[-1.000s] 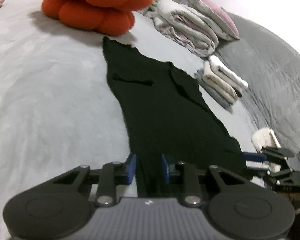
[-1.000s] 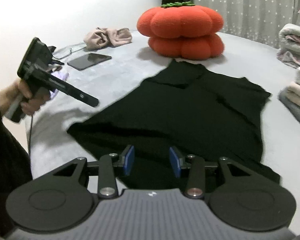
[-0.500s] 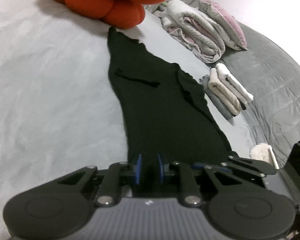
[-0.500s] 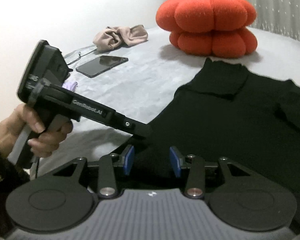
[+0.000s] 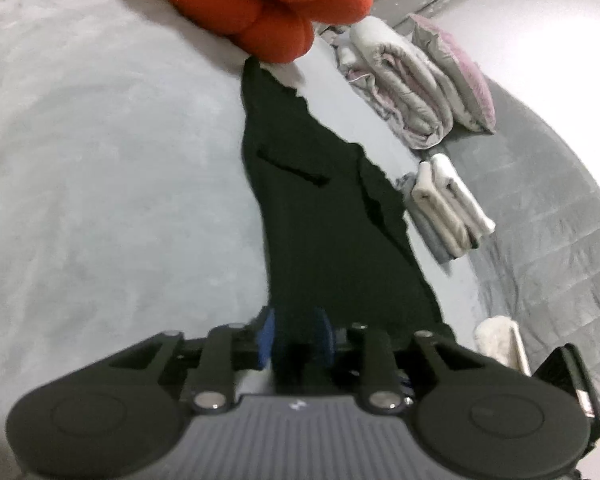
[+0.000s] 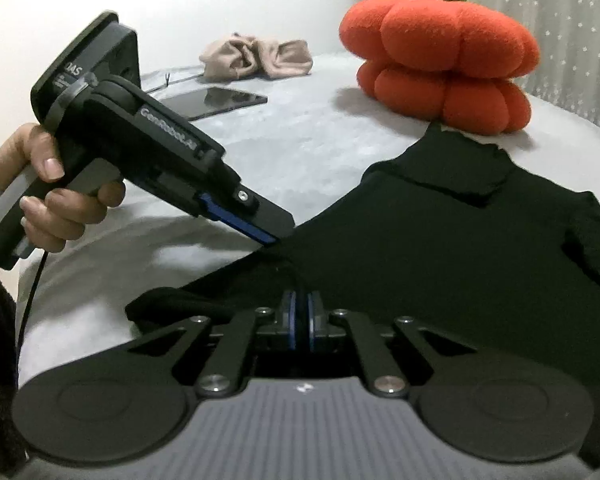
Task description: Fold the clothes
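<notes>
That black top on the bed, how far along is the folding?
Done: folded clothes sit stacked beside it. In hand: the left gripper and right gripper both pinch the black top at its near edge. Left: it mostly lies spread out, so folding has barely begun.

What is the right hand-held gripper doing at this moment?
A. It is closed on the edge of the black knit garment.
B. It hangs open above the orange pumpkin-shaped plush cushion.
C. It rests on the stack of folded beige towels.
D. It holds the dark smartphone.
A: in the right wrist view the blue pads of the right hand-held gripper are pressed together on the near edge of the black knit garment.
</notes>
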A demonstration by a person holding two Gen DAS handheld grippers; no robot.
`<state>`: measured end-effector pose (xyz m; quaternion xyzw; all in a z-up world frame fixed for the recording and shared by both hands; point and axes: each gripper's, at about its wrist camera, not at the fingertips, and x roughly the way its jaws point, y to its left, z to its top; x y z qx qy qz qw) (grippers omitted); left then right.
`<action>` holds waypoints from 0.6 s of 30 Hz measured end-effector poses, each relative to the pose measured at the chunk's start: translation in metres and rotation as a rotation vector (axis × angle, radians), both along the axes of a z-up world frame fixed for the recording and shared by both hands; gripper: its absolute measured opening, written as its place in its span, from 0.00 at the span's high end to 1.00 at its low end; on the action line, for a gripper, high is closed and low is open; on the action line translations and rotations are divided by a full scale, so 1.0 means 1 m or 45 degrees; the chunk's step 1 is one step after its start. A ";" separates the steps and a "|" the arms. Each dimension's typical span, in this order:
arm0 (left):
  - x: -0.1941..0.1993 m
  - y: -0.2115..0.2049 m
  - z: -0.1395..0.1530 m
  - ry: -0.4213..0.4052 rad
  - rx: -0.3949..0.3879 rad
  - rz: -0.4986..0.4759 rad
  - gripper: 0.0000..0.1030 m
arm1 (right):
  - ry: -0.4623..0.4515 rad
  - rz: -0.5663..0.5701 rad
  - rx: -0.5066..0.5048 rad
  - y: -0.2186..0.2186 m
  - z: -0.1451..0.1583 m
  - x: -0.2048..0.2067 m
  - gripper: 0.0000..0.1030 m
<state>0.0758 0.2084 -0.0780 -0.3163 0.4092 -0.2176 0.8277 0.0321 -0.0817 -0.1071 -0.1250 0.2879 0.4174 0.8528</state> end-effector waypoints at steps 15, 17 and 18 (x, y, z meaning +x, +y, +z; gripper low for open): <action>-0.002 -0.008 0.006 -0.093 -0.045 -0.146 0.44 | -0.097 -0.016 0.109 -0.009 0.022 -0.004 0.95; -0.003 -0.010 0.009 -0.124 -0.069 -0.189 0.41 | -0.103 -0.020 0.126 -0.011 0.025 -0.004 0.95; -0.004 -0.011 0.009 -0.133 -0.083 -0.210 0.35 | -0.107 -0.021 0.134 -0.012 0.027 -0.004 0.95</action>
